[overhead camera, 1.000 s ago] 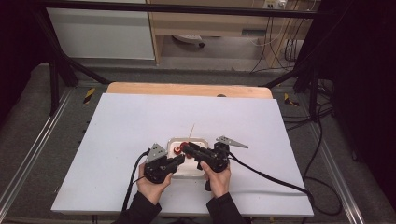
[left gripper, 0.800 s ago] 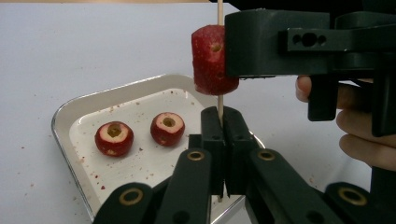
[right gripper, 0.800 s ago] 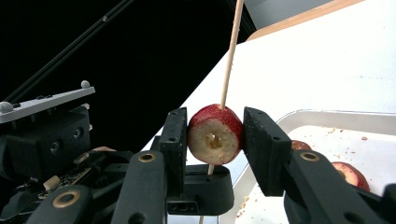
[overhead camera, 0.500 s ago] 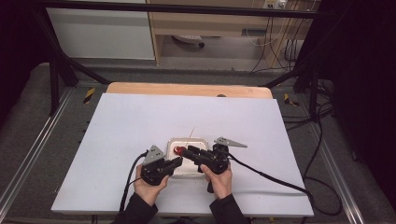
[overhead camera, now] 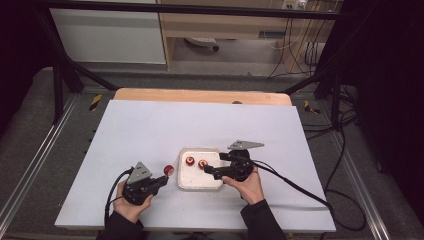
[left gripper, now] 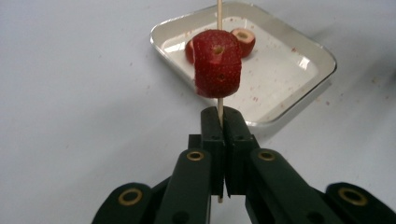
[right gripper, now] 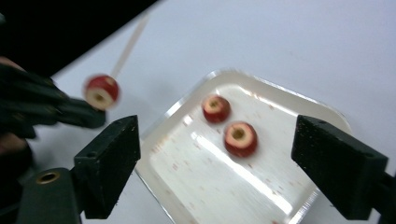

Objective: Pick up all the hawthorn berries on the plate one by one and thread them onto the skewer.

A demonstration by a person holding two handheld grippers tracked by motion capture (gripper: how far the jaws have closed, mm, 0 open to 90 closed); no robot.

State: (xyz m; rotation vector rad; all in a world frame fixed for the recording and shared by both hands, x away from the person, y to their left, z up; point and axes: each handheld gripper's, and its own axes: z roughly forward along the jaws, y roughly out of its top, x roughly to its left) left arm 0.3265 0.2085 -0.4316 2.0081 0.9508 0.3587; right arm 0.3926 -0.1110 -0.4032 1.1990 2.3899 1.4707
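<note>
Left gripper (left gripper: 219, 122) is clamping its jaws tight on a thin wooden skewer (left gripper: 219, 108) carrying a red strawberry piece (left gripper: 217, 63), left of the shallow white square tray (overhead camera: 186, 181). Right gripper (right gripper: 215, 172), jaws just opening wide, is gripping nothing above the tray's two cored strawberry pieces (right gripper: 229, 123).

Left gripper (overhead camera: 161, 181) clamped tight near the tabletop's front edge; right gripper (overhead camera: 210, 173), jaws just opened wide, level.

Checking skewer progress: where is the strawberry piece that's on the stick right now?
In the high view the skewered strawberry piece sits at the left gripper tip, just left of the white tray, over the table; the left gripper view shows it above that gripper's shut jaws.
</note>
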